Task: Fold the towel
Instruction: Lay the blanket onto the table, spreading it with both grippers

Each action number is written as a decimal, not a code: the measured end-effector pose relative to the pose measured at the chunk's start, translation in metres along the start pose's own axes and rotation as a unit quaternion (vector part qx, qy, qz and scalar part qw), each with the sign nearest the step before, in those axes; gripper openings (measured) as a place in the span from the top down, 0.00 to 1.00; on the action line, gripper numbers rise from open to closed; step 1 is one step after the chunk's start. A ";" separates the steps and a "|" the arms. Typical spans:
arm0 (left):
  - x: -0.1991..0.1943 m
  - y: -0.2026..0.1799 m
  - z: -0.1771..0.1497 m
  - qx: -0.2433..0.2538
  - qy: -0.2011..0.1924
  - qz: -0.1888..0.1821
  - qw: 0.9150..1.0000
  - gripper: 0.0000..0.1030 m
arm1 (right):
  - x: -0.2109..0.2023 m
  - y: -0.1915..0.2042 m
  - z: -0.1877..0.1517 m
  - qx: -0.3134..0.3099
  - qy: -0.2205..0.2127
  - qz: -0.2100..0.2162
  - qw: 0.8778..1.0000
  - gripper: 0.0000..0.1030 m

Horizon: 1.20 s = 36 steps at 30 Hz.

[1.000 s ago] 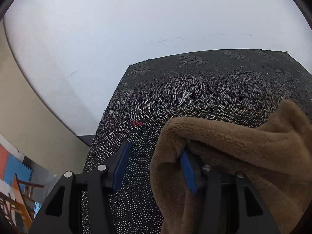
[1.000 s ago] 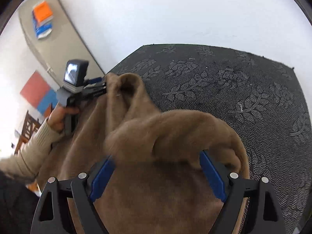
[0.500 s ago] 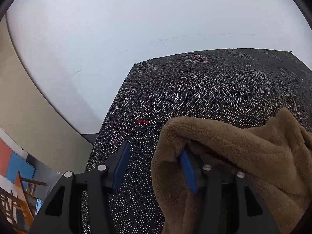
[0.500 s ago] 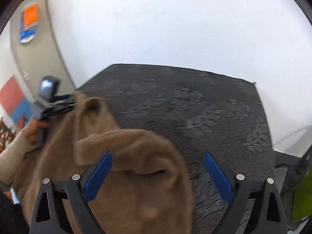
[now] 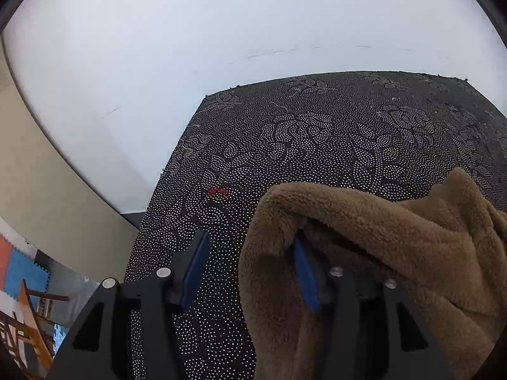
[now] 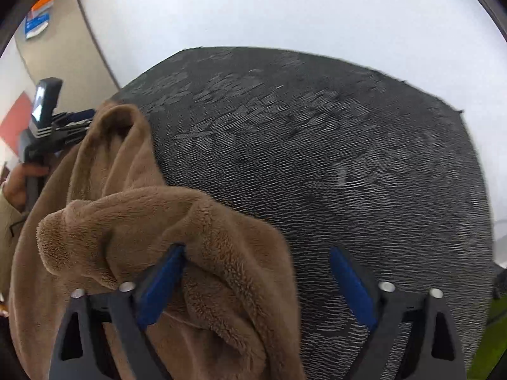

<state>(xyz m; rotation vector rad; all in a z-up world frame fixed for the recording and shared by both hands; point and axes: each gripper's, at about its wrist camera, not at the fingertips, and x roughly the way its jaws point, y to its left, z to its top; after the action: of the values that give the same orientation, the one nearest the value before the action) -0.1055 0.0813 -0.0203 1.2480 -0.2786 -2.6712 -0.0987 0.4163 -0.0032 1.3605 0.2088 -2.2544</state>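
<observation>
While your right hand-held gripper [image 6: 255, 280] is closing, towel [image 6: 133, 221] drapes its 9 o'clock pad only; your left hand-held gripper [image 5: 250, 272] stands half-open, towel hung over its 3 o'clock pad, above the worktop [image 5: 317, 145].

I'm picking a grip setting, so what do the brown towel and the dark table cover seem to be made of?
The towel looks like soft plush fleece or microfibre: matte, fuzzy pile, thick rounded folds. The table cover looks like dark fabric or vinyl with raised pale dots in floral patterns; which one is unclear.
</observation>
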 end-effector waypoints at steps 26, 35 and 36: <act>-0.103 0.027 -0.002 -0.041 -0.097 -0.068 0.992 0.52 | -0.198 0.069 -0.064 0.050 -0.308 -0.149 0.938 0.72; -0.067 0.024 -0.007 0.008 -0.034 -0.105 0.994 0.36 | -0.107 0.049 -0.047 0.022 -0.161 -0.124 0.979 0.00; -0.060 0.026 -0.008 0.006 -0.025 -0.101 0.995 0.36 | -0.094 0.047 -0.043 0.014 -0.136 -0.133 0.982 0.00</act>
<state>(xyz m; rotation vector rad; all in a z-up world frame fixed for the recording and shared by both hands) -0.0595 0.0700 0.0255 1.2757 -0.1832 -2.8784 -0.0062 0.4230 0.0629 1.0740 0.2791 -2.6448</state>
